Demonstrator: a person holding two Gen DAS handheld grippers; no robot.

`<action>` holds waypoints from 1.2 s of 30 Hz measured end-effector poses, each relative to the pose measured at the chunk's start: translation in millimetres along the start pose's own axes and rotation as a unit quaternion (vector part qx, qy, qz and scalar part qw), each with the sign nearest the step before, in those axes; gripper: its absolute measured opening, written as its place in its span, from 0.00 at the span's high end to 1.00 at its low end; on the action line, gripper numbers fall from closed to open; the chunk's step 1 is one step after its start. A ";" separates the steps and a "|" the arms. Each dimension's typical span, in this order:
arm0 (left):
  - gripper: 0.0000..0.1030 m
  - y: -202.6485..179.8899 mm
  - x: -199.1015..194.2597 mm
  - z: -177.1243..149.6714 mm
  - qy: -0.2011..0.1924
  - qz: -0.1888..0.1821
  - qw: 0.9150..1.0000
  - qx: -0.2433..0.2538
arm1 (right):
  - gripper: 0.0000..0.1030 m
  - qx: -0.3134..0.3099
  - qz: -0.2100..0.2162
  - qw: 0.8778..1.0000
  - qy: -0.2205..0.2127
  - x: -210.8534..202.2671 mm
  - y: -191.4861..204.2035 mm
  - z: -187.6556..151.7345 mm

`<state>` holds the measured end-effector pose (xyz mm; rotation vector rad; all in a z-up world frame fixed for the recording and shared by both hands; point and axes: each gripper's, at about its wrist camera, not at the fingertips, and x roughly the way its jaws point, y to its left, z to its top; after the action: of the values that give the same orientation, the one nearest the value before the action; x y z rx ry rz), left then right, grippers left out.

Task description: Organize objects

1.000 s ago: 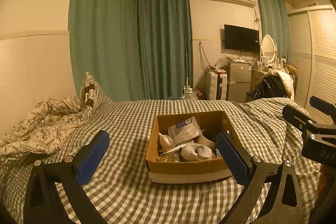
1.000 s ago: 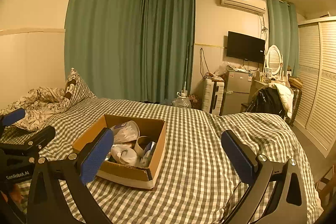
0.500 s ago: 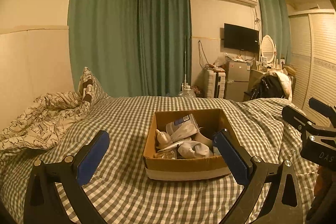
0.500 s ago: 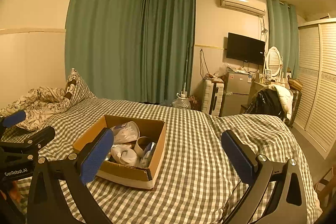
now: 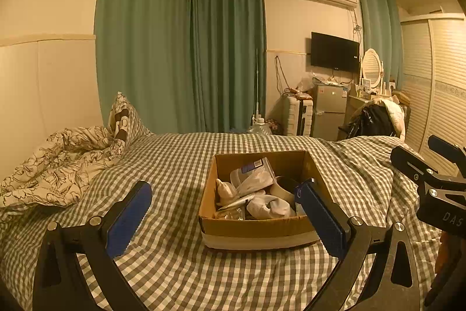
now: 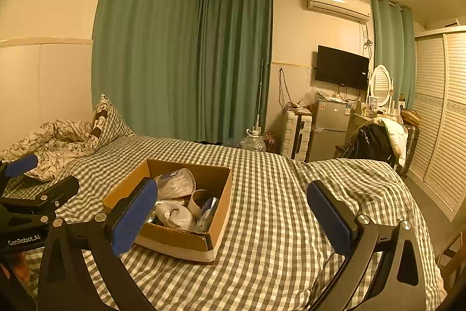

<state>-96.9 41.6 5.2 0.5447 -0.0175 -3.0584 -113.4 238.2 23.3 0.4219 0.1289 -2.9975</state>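
Observation:
An open cardboard box [image 5: 256,228] sits on the checked bed [image 5: 174,159]. It holds a clear lidded jar [image 5: 252,172], a white crumpled sock [image 5: 269,207], a tape roll [image 5: 284,185] and other small items. My left gripper [image 5: 222,216] is open and empty, held just in front of the box. My right gripper [image 6: 231,209] is open and empty, to the right of the box [image 6: 174,238]. Each gripper shows at the edge of the other's view.
A rumpled floral duvet [image 5: 55,165] and a pillow [image 5: 122,118] lie at the left of the bed. Green curtains [image 5: 180,48] hang behind. A suitcase [image 5: 297,118], a small fridge [image 5: 329,112], a chair with clothes [image 5: 375,118] and a wardrobe [image 5: 437,83] stand at the right.
The left wrist view has tilted slightly, so the box sits a little lower and nearer. The right gripper has hardly moved. Both stay open.

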 end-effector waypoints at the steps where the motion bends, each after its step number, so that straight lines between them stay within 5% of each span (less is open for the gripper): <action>1: 0.00 -0.2 -0.2 0.1 0.000 0.000 1.000 0.000 | 0.00 0.000 0.000 1.000 0.000 -0.2 -0.1 0.5; 36: 0.00 -3.4 -2.0 0.6 0.008 0.003 1.000 0.003 | 0.00 0.000 0.006 1.000 0.006 0.5 0.3 2.7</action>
<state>-95.3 45.1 6.4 0.5677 -0.0284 -3.0488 -114.6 237.6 25.7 0.4381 0.1258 -2.9832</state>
